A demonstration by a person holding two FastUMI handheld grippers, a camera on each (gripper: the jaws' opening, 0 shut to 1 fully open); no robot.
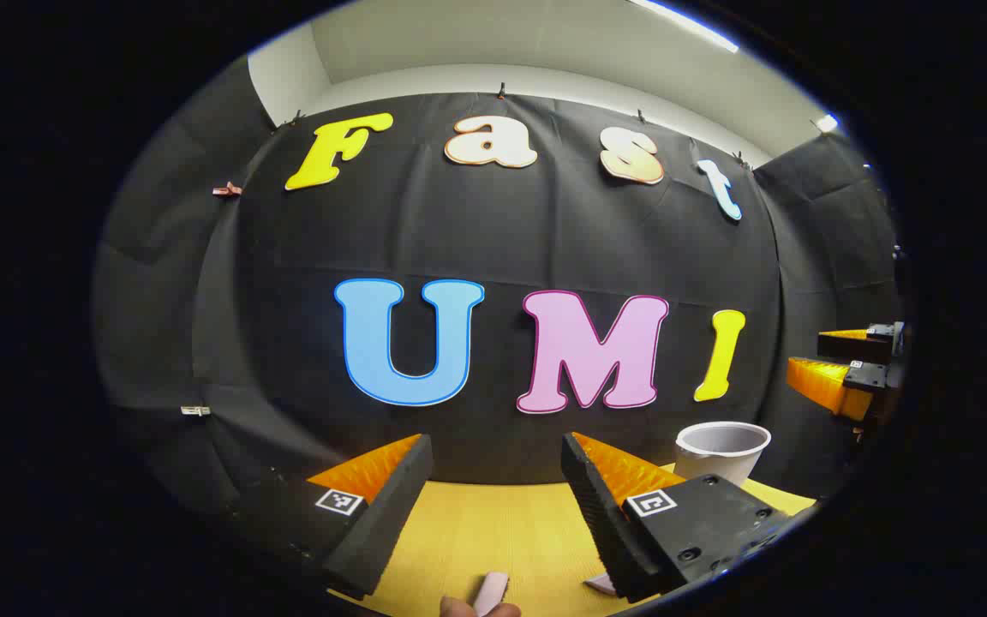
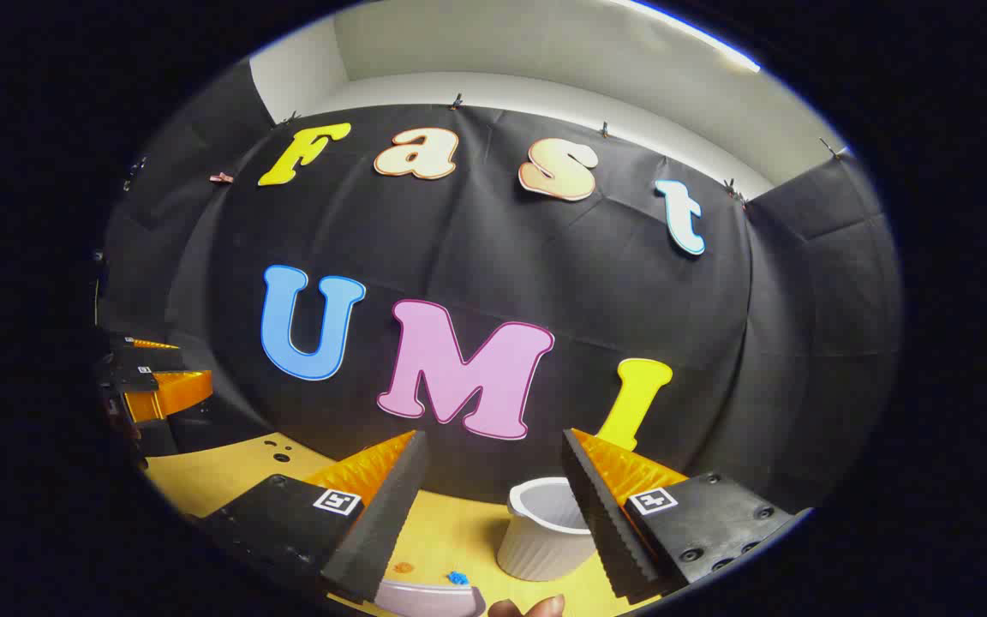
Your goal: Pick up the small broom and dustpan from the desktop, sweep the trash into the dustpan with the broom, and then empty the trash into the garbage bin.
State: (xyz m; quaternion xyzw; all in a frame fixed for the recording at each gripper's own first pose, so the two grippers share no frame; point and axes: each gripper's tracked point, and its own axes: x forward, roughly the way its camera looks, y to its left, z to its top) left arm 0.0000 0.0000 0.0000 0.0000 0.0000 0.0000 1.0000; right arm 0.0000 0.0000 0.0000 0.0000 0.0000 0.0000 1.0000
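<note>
Left gripper (image 1: pixel 493 450): jaws spread wide, nothing between them, held above the yellow wood-grain tabletop (image 1: pixel 493 531). Square black-and-white fiducial tags on both fingers, no readable text. White ribbed garbage bin (image 1: pixel 720 450) stands on the tabletop at 2 o'clock from the jaws, upright, mouth open. Pale pink piece (image 1: pixel 491 591) at 6 o'clock, bottom edge, cannot tell what it is.

Right gripper (image 2: pixel 493 450): jaws also released, empty. Same bin (image 2: pixel 545 531) at 5 o'clock, partly behind its right finger. Pale curved rim, probably the dustpan (image 2: pixel 425 598), at 6 o'clock. Trash: a blue scrap (image 2: pixel 457 578) and an orange scrap (image 2: pixel 403 566) lie on the tabletop just beyond it.
</note>
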